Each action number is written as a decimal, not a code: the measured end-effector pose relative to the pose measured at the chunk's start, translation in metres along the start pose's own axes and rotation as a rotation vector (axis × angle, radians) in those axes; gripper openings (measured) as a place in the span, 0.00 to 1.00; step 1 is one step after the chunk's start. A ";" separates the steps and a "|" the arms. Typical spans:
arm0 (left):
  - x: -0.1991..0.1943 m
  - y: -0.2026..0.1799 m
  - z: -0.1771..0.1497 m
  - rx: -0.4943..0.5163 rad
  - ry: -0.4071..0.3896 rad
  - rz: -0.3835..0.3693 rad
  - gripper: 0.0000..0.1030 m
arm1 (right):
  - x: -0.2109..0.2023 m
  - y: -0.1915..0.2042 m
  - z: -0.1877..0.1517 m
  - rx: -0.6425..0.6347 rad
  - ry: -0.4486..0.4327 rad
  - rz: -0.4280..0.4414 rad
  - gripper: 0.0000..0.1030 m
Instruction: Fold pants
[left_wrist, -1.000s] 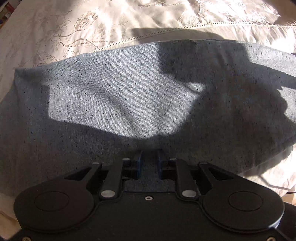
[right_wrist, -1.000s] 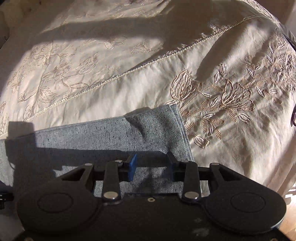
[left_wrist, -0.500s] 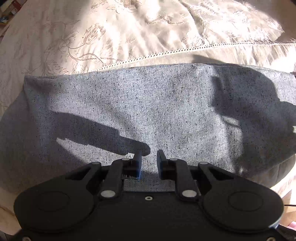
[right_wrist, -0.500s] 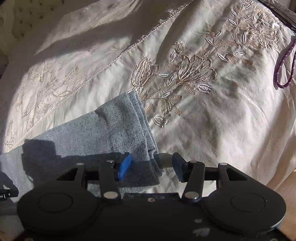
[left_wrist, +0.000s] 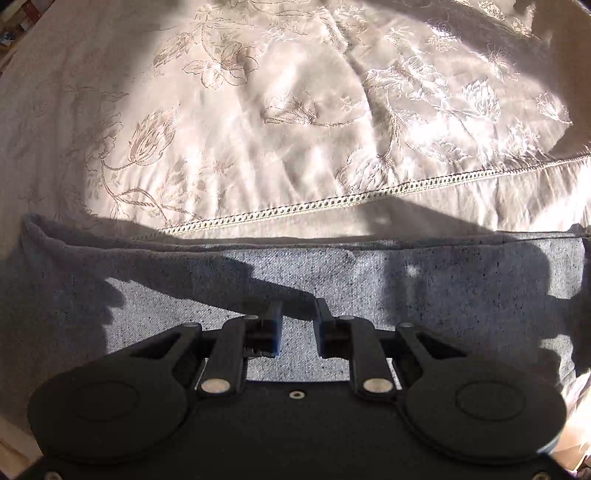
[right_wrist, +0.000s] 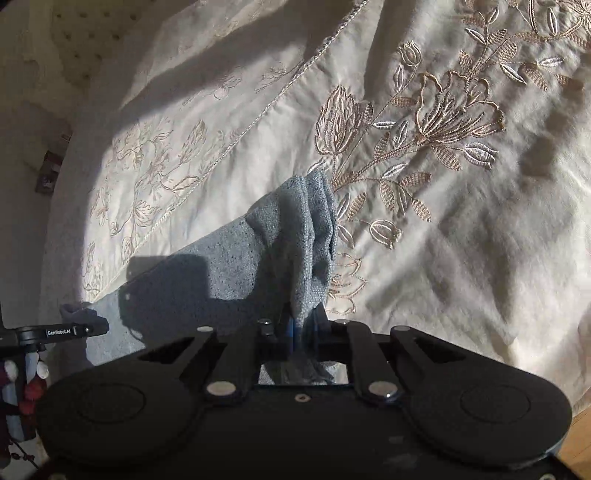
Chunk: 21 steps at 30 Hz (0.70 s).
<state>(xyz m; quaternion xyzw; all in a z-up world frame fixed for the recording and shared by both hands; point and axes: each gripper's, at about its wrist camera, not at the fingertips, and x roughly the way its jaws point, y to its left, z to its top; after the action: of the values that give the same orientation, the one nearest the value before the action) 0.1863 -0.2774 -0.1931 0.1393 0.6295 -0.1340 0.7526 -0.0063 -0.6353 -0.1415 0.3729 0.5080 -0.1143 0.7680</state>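
The grey speckled pants (left_wrist: 369, 280) lie folded flat on the bedspread and fill the lower half of the left wrist view. My left gripper (left_wrist: 298, 317) hovers over them with its jaws a small gap apart, holding nothing. In the right wrist view my right gripper (right_wrist: 301, 325) is shut on the end of the pants (right_wrist: 306, 229), which bunches up and lifts between the fingers. The rest of the cloth trails left and lies flat.
A cream embroidered bedspread (right_wrist: 443, 184) covers the bed, with a lace seam (left_wrist: 332, 203) just beyond the pants. The other gripper's tip (right_wrist: 74, 329) shows at the left edge of the right wrist view. Wood floor (right_wrist: 576, 443) shows at the bottom right.
My right gripper has shut on the end of the pants and raised it. My left gripper has moved back toward the near edge and opened slightly.
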 end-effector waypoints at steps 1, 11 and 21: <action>0.007 -0.004 0.006 0.001 0.010 -0.001 0.26 | -0.006 0.003 -0.001 0.002 -0.014 0.001 0.09; 0.016 -0.034 0.039 0.084 -0.042 0.050 0.26 | -0.042 0.034 -0.010 -0.040 -0.067 0.007 0.09; 0.019 -0.048 -0.025 0.091 -0.007 -0.011 0.27 | -0.054 0.056 -0.017 -0.050 -0.097 -0.011 0.09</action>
<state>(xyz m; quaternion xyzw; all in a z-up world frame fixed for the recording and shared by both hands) 0.1485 -0.3132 -0.2179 0.1692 0.6210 -0.1671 0.7468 -0.0120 -0.5958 -0.0732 0.3449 0.4750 -0.1236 0.8001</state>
